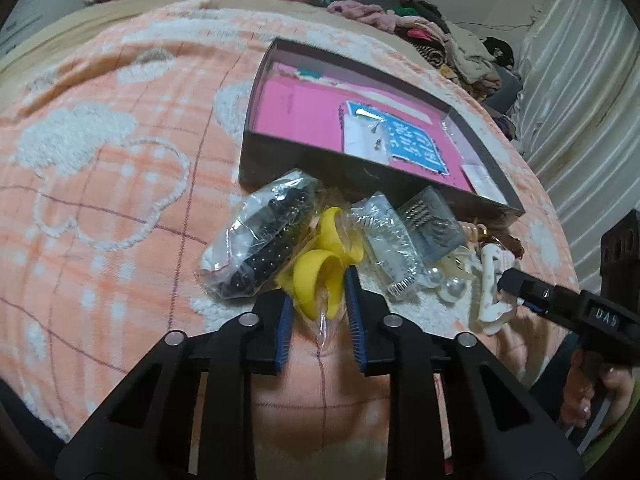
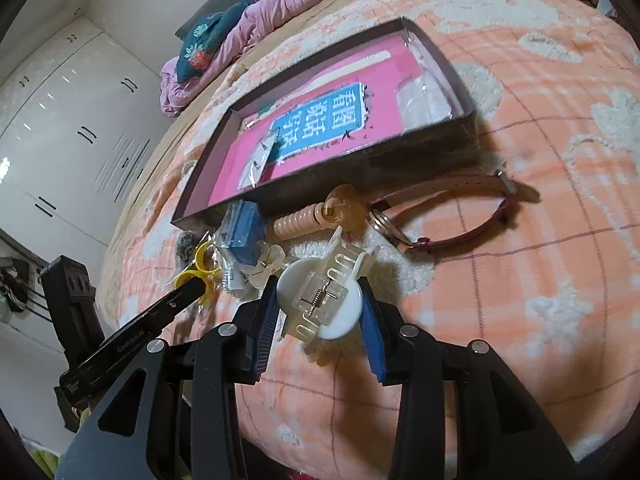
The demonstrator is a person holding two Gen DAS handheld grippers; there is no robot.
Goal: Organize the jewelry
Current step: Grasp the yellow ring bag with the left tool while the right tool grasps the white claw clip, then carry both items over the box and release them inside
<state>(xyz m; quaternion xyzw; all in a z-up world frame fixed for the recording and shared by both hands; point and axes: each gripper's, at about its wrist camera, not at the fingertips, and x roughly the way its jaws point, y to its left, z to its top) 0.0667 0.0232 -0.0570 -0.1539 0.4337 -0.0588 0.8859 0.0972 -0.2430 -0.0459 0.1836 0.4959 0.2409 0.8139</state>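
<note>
Pointing steeply down at the bed (image 1: 100, 184), the left tool (image 1: 316, 304) is clenched on a clear packet holding yellow rings (image 1: 320, 280); its blue pads (image 1: 353, 304) press the packet's sides, and the packet's bottom corner hangs between the fingers. The right tool (image 2: 320, 312) is angled down much the same way and grasps a white hair claw clip (image 2: 324, 300), its blue pads (image 2: 370, 332) against the clip's rounded shells, the teeth sticking out toward the box and toward the camera. No earlier picture is given to compare either grip.

The jewelry lies in a loose heap on the peach-and-white blanket, just in front of the near wall of a shallow dark box (image 1: 360, 178) lined with a pink sheet and a blue printed card.

The left wrist view shows what the other barely does: a bag of black beads (image 1: 256, 240) touching the yellow rings on their left, a clear bag with a coiled metal piece (image 1: 392, 248), a grey card of small items (image 1: 432, 220) and two pearl beads (image 1: 452, 290). It also catches the right tool from the side, with the person's hand (image 1: 592, 396) on its handle at the lower right edge.

The right wrist view alone shows a peach spiral hair tie (image 2: 300, 222) against the box wall, an amber clip (image 2: 344, 206) beside it, a dark red strap with a buckle (image 2: 460, 208) curving off to the right, and white wardrobe doors (image 2: 72, 120) beyond the bed. From here the left tool enters at lower left, its tip at the yellow rings.
</note>
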